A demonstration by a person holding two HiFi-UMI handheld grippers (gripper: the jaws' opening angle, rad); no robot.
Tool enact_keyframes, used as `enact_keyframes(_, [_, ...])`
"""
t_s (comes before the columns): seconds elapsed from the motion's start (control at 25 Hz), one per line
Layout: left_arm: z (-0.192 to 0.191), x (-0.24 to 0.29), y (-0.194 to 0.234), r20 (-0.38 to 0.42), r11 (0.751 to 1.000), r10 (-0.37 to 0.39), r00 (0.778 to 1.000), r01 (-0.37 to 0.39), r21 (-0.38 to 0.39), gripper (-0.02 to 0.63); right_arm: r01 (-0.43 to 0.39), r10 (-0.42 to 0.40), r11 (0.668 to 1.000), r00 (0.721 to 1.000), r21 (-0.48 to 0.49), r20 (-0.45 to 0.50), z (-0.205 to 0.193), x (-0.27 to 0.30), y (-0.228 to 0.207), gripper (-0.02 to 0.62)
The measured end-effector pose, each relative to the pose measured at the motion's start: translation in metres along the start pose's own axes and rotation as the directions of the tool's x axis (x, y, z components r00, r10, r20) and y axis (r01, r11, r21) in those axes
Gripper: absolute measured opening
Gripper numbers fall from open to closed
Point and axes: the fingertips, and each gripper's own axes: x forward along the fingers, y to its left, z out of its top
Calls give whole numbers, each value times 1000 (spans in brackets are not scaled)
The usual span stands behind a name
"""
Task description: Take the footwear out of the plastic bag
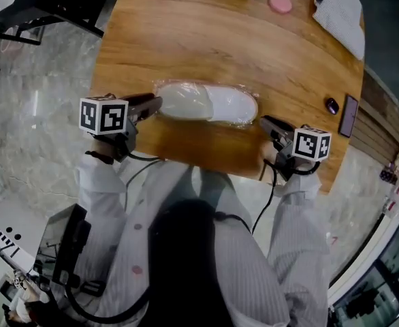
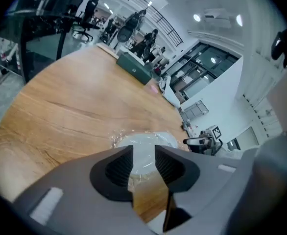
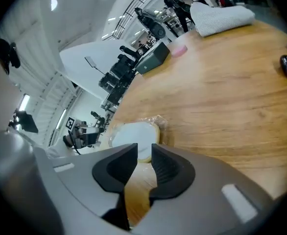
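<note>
The white slipper [image 1: 206,102] lies inside its clear plastic bag [image 1: 246,118] on the wooden table [image 1: 186,33], lengthwise across your front and close to the near edge. Nothing has come out yet: the film wraps the whole shoe, so by the look of it you are at the approach, before any grip.

Your left gripper [image 1: 156,105] points at the bag's left end, very near or just touching it. Your right gripper [image 1: 265,122] sits just beside the right end. In both gripper views the jaws stand apart with bare table and the bagged slipper [image 2: 146,142] showing beyond the gap; neither pair presses on anything.

The next move likely calls for one gripper to pinch the loose film alone at one end. The other would then have to reach the bag's mouth and take the slipper itself. Thin film should slip and bunch, so close on a good fold of it.

You cannot tell from here which end of the bag is open, or whether it is sealed. Whether it holds one slipper or a stacked pair is also unclear. In each gripper view the gripper's body covers the near part of the bag [image 3: 155,122], and your torso hides the table's front edge in the head view.
</note>
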Motion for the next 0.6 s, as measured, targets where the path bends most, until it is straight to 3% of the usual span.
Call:
enact_keyframes(0.12, [-12, 11, 12, -99, 998, -68, 993, 66, -23, 183, -34, 35, 999, 999, 31, -32, 1, 5, -9, 104])
enact_keyframes(0.32, [-17, 20, 29, -153, 990, -127, 980, 116, -76, 233, -126, 130, 991, 988, 54, -83, 10, 23, 2, 104])
enact_keyframes(0.6, [-31, 32, 35, -268, 985, -156, 951, 131, -110, 235, -166, 175, 983, 978, 84, -116, 12, 29, -4, 98])
